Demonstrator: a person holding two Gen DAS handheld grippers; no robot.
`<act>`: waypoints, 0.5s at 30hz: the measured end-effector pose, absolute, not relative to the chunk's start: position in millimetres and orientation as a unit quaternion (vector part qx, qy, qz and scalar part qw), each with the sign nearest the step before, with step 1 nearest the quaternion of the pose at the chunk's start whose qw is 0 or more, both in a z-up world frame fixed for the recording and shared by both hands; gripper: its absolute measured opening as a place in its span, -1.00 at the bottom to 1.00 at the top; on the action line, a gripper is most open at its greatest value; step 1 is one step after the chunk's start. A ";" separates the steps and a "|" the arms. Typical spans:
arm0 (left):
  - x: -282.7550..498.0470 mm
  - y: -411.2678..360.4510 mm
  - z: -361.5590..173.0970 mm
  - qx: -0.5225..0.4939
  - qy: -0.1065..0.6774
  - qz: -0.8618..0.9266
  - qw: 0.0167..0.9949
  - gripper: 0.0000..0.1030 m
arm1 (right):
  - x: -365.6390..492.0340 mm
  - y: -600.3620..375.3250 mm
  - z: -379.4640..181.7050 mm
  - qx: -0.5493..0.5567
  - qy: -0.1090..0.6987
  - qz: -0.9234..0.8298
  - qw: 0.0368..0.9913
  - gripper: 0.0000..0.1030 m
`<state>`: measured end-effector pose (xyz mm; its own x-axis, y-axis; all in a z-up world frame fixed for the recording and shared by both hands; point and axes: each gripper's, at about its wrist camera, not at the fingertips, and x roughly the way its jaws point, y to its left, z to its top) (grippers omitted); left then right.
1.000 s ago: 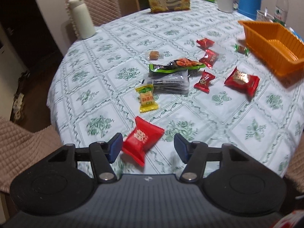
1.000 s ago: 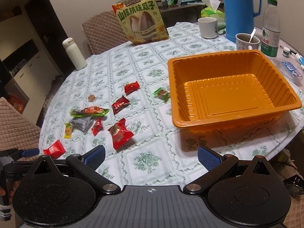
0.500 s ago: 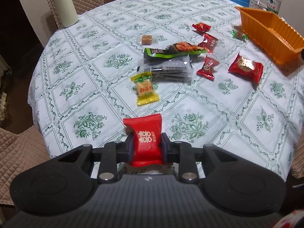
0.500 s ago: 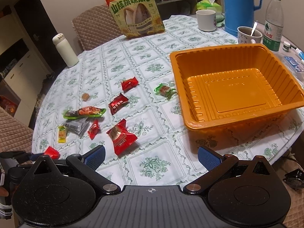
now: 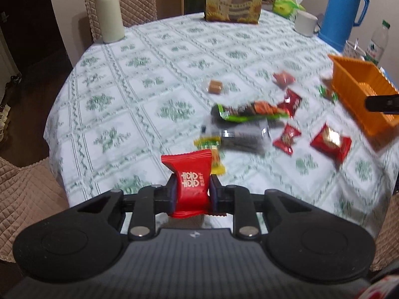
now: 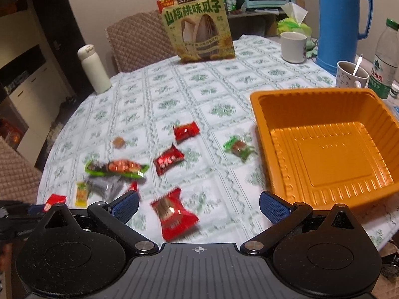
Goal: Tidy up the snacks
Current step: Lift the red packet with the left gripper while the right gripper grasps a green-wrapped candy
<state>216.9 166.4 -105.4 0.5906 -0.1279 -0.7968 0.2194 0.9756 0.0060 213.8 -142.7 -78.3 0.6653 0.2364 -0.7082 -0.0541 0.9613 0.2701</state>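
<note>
My left gripper is shut on a red candy packet, held clear of the tablecloth. That packet also shows at the left edge of the right wrist view as the red candy packet. My right gripper is wide and its jaws are closing. A larger red square packet lies on the cloth between its fingers, untouched by the pads. The empty orange tray sits to the right, also seen as the tray. Loose snacks lie mid-table: a long green-wrapped one, dark grey packets, a yellow candy.
Small red packets, a green candy and a brown caramel are scattered about. A seed bag, white bottle, blue thermos, mugs and a water bottle ring the far edge. Padded chairs surround the table.
My left gripper closed on the red candy packet and lifted it off the cloth. My right gripper moved left and down over the larger red packet, and its jaws narrowed slightly.
</note>
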 end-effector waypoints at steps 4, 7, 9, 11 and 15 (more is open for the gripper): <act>232.9 169.2 -99.9 0.043 0.434 -0.098 0.894 -0.55 | 233.5 -135.4 -83.8 0.149 0.389 0.041 0.908 0.65; 250.0 172.5 -98.5 0.036 0.433 -0.095 0.896 -0.55 | 245.9 -131.1 -87.8 0.160 0.375 -0.010 0.913 0.52; 263.5 174.6 -99.2 0.032 0.432 -0.094 0.896 -0.55 | 256.0 -129.4 -94.0 0.173 0.373 -0.043 0.910 0.36; 278.1 176.2 -99.4 0.030 0.432 -0.094 0.897 -0.56 | 265.2 -129.4 -100.4 0.182 0.377 -0.077 0.905 0.31; 305.3 174.6 -100.4 0.038 0.428 -0.098 0.898 -0.55 | 278.5 -126.4 -110.9 0.183 0.367 -0.128 0.903 0.19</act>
